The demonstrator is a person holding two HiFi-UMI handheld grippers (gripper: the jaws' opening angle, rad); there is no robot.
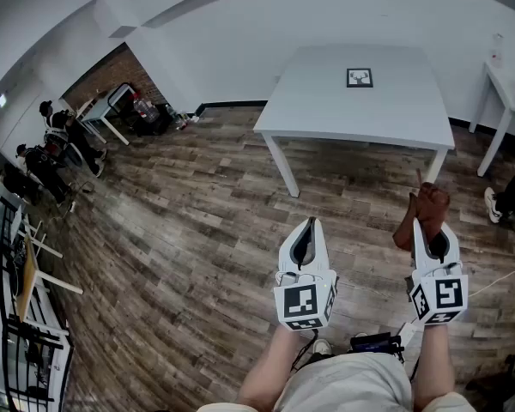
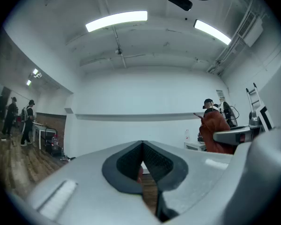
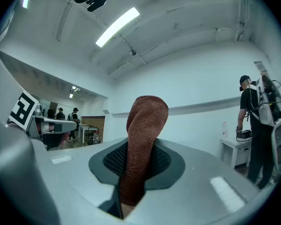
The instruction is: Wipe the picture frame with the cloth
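Note:
A small dark picture frame [image 1: 359, 77] lies flat on the white table [image 1: 326, 110] far ahead of me across the wooden floor. My right gripper [image 1: 419, 227] is shut on a rust-brown cloth [image 1: 422, 211], which stands up between its pads in the right gripper view, cloth [image 3: 145, 125]. My left gripper [image 1: 308, 222] is held beside it, shut with nothing in it; its pads [image 2: 154, 161] meet at the tip. From the left gripper view the cloth [image 2: 214, 132] shows off to the right. Both grippers hang over the floor, well short of the table.
A second white table [image 1: 500, 88] stands at the right wall with a person's legs and shoes [image 1: 500, 204] beside it. Several people and desks [image 1: 64, 136] are at the far left. A cable [image 1: 498, 277] runs over the floor on my right.

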